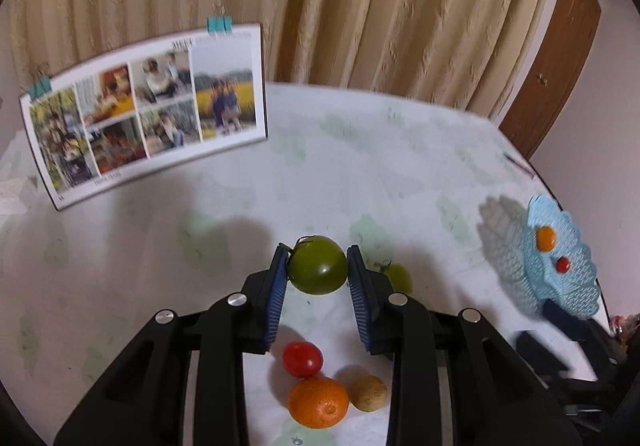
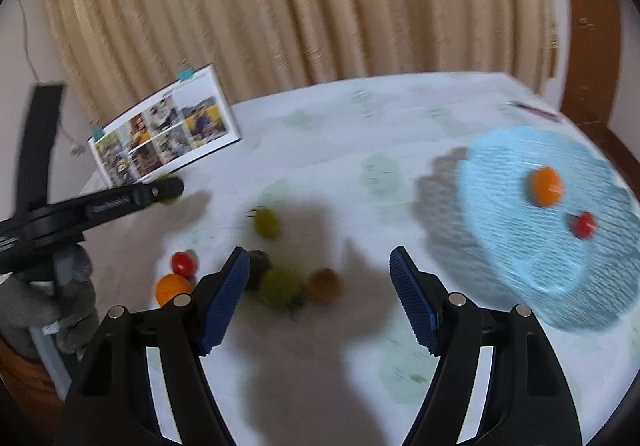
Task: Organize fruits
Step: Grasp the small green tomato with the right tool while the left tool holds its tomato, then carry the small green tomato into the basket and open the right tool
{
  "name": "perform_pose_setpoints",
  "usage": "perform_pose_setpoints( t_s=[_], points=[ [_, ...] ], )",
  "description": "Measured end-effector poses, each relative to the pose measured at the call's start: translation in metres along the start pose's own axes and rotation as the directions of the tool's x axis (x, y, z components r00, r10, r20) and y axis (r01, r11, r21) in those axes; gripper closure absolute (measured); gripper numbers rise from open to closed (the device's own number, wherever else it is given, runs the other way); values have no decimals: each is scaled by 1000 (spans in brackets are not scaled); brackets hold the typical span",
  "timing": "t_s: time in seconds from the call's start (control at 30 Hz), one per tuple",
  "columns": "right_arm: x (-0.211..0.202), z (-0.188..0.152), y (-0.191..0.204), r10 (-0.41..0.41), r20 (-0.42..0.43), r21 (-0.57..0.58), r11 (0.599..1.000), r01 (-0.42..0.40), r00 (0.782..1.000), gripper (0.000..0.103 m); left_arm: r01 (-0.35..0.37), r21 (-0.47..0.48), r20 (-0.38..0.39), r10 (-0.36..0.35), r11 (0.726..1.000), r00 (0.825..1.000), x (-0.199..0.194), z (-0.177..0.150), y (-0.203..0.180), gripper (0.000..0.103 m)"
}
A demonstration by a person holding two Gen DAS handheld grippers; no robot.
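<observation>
**Green tomato clamped in the left claw, right claw gaping over the pile**

The left claw (image 1: 318,266) is squeezing a green tomato (image 1: 318,265) between its blue ribbed pads (image 1: 276,298), one pad pressing on each side at about the widest part. The fruit is sitting right at the tips, its stem cap turned toward the left pad, and it looks to be hanging clear of the bench (image 1: 360,150). It is probably light, smooth-skinned and firm, but liable to bruise or split under a hard squeeze; being round and glossy, it could roll out forward from so shallow a hold. Gripping across the middle, as here, seems the safest place.

Beneath and behind that claw, a red tomato (image 1: 302,358), an orange (image 1: 318,402) and a small brown fruit (image 1: 369,393) are lying close together. Another green fruit (image 1: 398,276) is peeking out just beyond the right pad. Far off to the claw's right, a blue mesh plate (image 1: 568,286) is already carrying a small orange fruit (image 1: 545,238) and a small red one (image 1: 563,265).

The right claw (image 2: 320,278) is standing wide apart with nothing between its pads, pointing down toward the blurred heap of fruit just ahead and to its left; the plate is lying to its right.
</observation>
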State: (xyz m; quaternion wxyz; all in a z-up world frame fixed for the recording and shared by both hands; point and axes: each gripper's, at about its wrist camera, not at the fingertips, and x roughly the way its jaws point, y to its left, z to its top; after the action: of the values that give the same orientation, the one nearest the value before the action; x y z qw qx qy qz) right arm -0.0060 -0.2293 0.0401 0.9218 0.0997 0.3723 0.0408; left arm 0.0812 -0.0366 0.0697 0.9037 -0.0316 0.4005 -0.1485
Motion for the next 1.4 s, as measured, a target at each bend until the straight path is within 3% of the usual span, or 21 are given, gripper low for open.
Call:
perform_pose_setpoints(
  t_s=[0.2,0.47,0.7,0.73,1.03,1.4],
  points=[
    [46,16,36,39,-88,-73,996,-45,995,29,-12,-2,87,12,1000,996,-28,10,2,72],
    [106,27,55,-26,-181,-142,990,0,983,32,-2,-26,137,6,1000,991,-48,17,10,72],
    [128,22,54,-63,-229,-160,987,27,971,67,1,-40,143,5,999,990,-49,20,14,72],
    [127,22,53,-55,-230,-151,988,20,972,75,1,-40,144,5,999,990,-49,20,14,72],
    [78,37,33,-30,-115,-85,996,20,993,74,4,-27,147,0,1000,989,-48,18,12,72],
    [-1,52,-35,-111,15,43,993,110,994,74,18,2,157,-18,1000,987,-52,15,2,72]
  ],
)
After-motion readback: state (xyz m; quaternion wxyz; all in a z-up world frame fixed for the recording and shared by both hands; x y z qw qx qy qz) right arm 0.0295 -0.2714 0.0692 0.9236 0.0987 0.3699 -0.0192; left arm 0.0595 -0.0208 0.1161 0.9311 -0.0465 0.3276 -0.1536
